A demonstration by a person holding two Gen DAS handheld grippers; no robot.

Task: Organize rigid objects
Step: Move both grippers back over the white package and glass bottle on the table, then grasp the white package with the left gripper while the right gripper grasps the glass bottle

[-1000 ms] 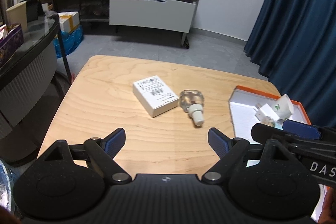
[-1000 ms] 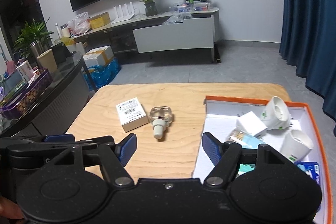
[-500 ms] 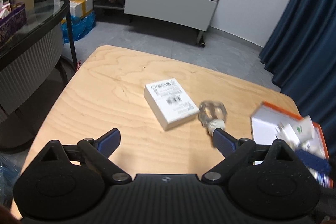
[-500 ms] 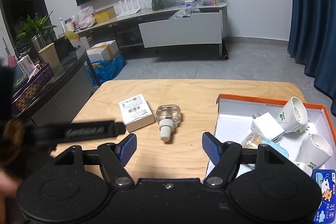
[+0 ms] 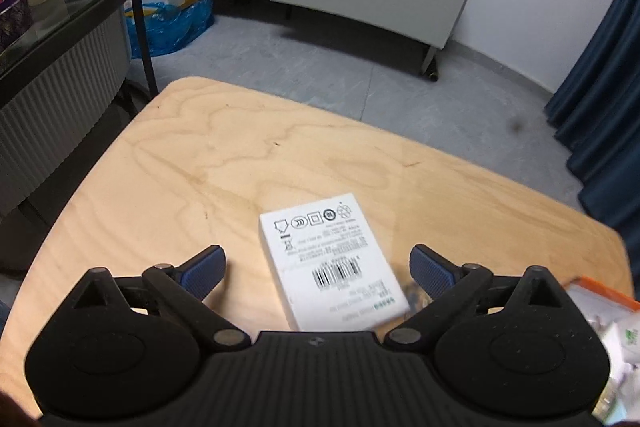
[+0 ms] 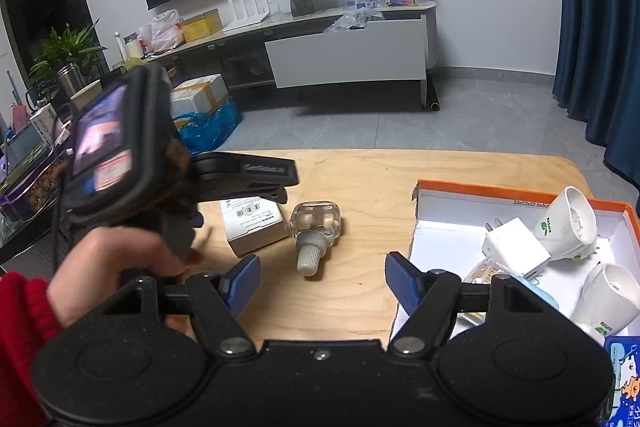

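The flat white cardboard box [image 5: 332,263] lies mid-table on the pale wooden table [image 5: 200,163], between the left gripper [image 5: 318,267]'s opening, untouching jaws; the right gripper [image 6: 322,281] is spread, empty.

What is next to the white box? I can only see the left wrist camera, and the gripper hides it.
Observer: A small clear bottle lies on its side right beside the white box.
Operator: Is anything in the orange box?
Observer: Yes, a white plug adapter lies in the orange box.
Operator: Is the other gripper holding something?
Observer: No, the right gripper is open, with nothing between its jaws.
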